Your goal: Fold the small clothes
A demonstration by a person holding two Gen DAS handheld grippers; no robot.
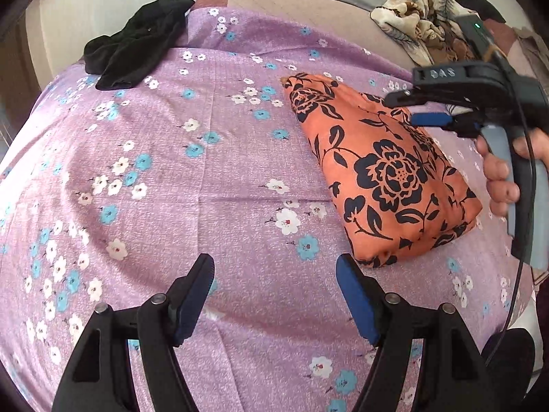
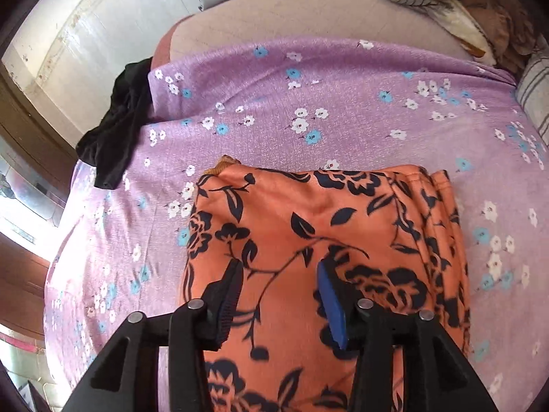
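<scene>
Lying folded into a thick packet, the orange cloth with black flower print (image 1: 384, 178) is resting on the lilac bedsheet strewn with white and blue blossoms (image 1: 206, 178), which is covering most of a wide bed. Beyond the folded cloth, the sheet is giving way to a bare pinkish-beige mattress surface (image 2: 308, 10). Far off to the left of the orange packet, a crumpled black garment (image 1: 137, 44) is sitting at the sheet's edge, partly on the mattress. Behind the packet and to the right, a heap of cream and brown patterned fabric (image 1: 422, 20) is piling up near the wall. In the right wrist view, pale scuffed wall panels and dark brown woodwork are standing past the black garment, with bright daylight coming in low on that side.

The left gripper (image 1: 274, 271) is hovering over bare sheet just beside the packet's near corner, its jaws spread wide and holding nothing. The right gripper (image 2: 279, 267) is poised directly above the orange cloth, jaws parted with nothing between them; whether its tips are touching the fabric I cannot tell.
</scene>
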